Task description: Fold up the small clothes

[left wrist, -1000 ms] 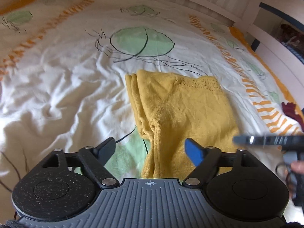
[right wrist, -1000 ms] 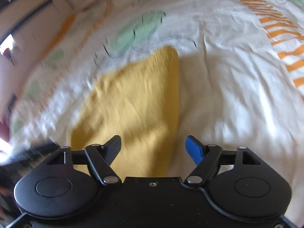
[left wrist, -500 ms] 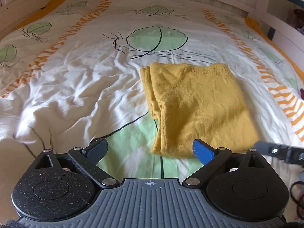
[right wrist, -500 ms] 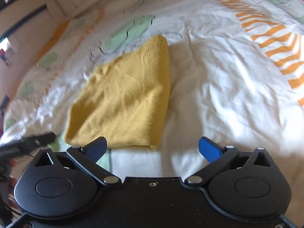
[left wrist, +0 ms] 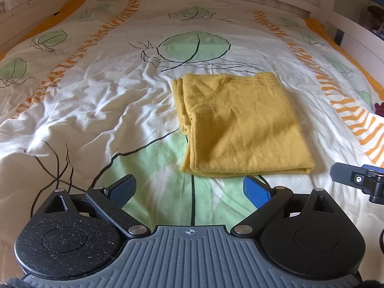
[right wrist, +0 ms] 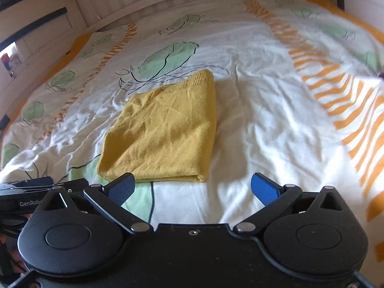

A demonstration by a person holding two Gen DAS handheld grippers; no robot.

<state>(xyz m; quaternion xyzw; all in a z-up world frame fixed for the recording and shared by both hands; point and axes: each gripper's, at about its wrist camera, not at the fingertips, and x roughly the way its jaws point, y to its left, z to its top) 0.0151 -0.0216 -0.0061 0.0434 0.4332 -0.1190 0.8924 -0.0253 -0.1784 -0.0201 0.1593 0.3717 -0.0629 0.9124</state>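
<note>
I am looking along two handheld grippers, both held just above a bed (left wrist: pixel 100 110) covered by a white duvet printed with green leaves and orange stripes. One yellow knitted garment (left wrist: pixel 242 129) lies folded into a neat rectangle on the duvet, just ahead of both tools and touching neither. My left gripper (left wrist: pixel 189 188) has its jaws spread wide apart and holds nothing; my right gripper (right wrist: pixel 193 187) is the same, jaws apart and empty. In the left view, part of the right tool shows at the right edge. The fold looks finished or close to it, so I judge the main risk to be disturbing it: a jaw tip catching the loose knit while passing low over it could drag the top layer and open the stacked edges on the garment's left side. The rumpled duvet could also let the pile slump if pressed. Counted: one garment, two grippers, one bed. A small dark red thing (left wrist: pixel 379 108) sits at the far right edge; I cannot tell what it is.
</note>
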